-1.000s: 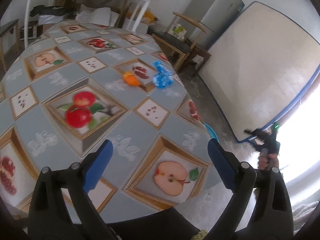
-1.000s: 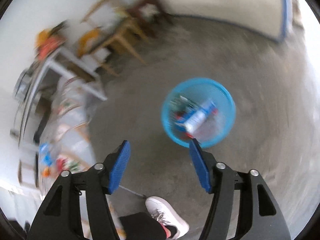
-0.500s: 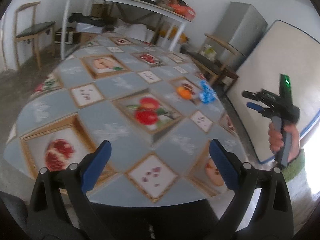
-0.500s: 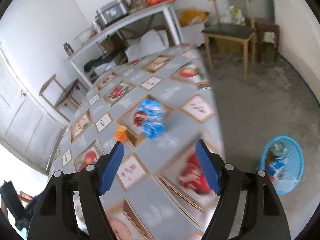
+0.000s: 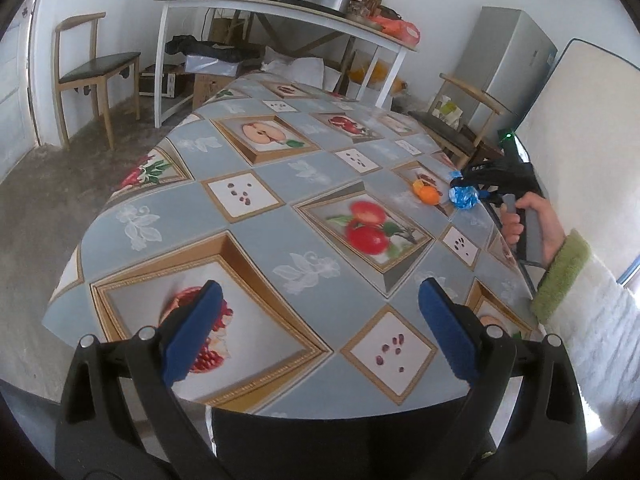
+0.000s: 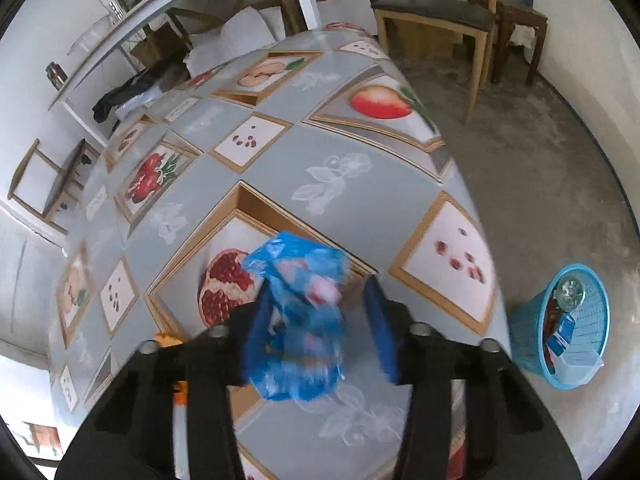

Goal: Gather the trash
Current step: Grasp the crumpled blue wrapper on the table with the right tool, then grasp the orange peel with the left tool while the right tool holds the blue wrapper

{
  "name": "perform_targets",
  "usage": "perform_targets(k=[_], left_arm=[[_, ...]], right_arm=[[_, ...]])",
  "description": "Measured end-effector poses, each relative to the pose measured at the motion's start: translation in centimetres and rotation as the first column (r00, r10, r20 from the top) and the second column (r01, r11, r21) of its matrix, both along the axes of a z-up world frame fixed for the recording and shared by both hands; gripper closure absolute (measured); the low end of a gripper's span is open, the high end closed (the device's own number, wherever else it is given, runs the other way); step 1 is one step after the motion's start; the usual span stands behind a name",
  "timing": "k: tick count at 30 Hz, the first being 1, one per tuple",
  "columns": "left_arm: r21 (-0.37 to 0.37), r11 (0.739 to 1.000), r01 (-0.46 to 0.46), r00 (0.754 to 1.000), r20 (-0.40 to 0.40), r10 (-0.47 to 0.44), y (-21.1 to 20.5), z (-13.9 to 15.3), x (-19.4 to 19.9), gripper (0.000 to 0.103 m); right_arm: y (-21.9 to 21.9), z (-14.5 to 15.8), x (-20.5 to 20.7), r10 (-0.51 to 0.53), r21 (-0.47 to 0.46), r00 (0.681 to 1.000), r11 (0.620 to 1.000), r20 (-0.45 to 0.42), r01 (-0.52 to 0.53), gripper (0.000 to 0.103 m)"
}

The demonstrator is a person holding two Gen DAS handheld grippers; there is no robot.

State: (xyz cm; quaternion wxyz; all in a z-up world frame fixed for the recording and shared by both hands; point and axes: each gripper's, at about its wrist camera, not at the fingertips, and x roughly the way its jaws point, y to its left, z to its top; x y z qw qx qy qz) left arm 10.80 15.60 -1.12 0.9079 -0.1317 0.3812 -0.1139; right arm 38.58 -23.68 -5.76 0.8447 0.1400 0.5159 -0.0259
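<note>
Right gripper [image 6: 320, 322] jaws just closing around blue wrapper [image 6: 298, 320] at lower centre, right pad not visibly touching. Left gripper [image 5: 318, 330] wide, empty. Risk: crinkly wrapper slips (partial pinch) before blue basket [image 6: 560, 372], lower right.

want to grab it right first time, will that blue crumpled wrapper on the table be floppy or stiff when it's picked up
Probably floppy: the blue wrapper is creased and crumpled, so it should squash between the right gripper pads. It looks thin, likely very light. Its glossy film may slip from a loose pinch.
</note>
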Motion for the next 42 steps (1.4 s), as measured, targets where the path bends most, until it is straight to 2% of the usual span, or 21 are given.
perform_targets(k=[5, 8, 12, 16, 18, 21, 24, 27, 29, 32, 37, 42], left_arm=[[-0.001, 1.0, 0.0, 1.0, 0.001, 0.0, 0.6, -0.5, 0.3, 0.009], [-0.006, 1.0, -0.001, 1.0, -0.012, 0.001, 0.8, -0.8, 0.4, 0.009], [-0.004, 1.0, -0.005, 1.0, -0.015, 0.005, 0.9, -1.0, 0.4, 0.009], [0.0, 1.0, 0.001, 1.0, -0.009, -0.001, 0.7, -1.0, 0.1, 0.009], [-0.009, 1.0, 0.004, 1.0, -0.01, -0.004, 0.7, -0.9, -0.1, 0.009], [-0.026, 1.0, 0.007, 1.0, -0.007, -0.008, 0.6, -0.7, -0.1, 0.009], [-0.031, 0.999, 0.018, 1.0, 0.007, -0.018, 0.4, -0.2, 0.5, 0.009], [-0.038, 0.998, 0.05, 0.999, 0.009, -0.05, -0.1, 0.1, 2.1, 0.009], [-0.059, 0.995, 0.082, 0.997, -0.006, -0.083, -0.8, 0.3, 4.0, 0.012], [-0.079, 0.987, 0.141, 0.99, -0.011, -0.142, -2.6, 0.3, 6.8, 0.018], [-0.122, 0.969, 0.214, 0.972, -0.072, -0.223, -5.7, -0.9, 11.7, 0.036], [-0.119, 0.975, 0.189, 0.968, -0.147, -0.205, -7.1, -2.7, 15.7, 0.056]], right_arm=[[3.1, -0.4, 0.4, 0.117, 0.017, 0.993, 0.993, 0.006, -0.117, 0.077], [5.8, -0.5, -0.4, 0.212, 0.036, 0.977, 0.976, 0.011, -0.213, 0.078], [9.6, -0.5, -2.6, 0.347, 0.075, 0.938, 0.935, 0.013, -0.347, 0.079], [13.4, -0.3, -6.1, 0.477, 0.096, 0.879, 0.874, 0.01, -0.476, 0.079], [14.8, -0.2, -7.7, 0.525, 0.114, 0.851, 0.845, 0.009, -0.523, 0.079], [15.5, 0.3, -9.7, 0.555, 0.135, 0.831, 0.822, 0.023, -0.553, 0.079], [14.0, 1.6, -11.2, 0.521, 0.154, 0.851, 0.837, 0.069, -0.525, 0.079], [11.3, 2.6, -12.3, 0.441, 0.124, 0.892, 0.884, 0.1, -0.451, 0.079], [9.4, 2.7, -12.9, 0.384, 0.102, 0.919, 0.914, 0.092, -0.392, 0.079], [6.6, 2.2, -13.6, 0.304, 0.126, 0.949, 0.942, 0.08, -0.312, 0.079], [3.3, 0.9, -14.8, 0.213, 0.176, 0.975, 0.959, 0.071, -0.222, 0.079], [2.0, -0.8, -15.6, 0.166, 0.238, 0.984, 0.955, 0.07, -0.178, 0.079]])
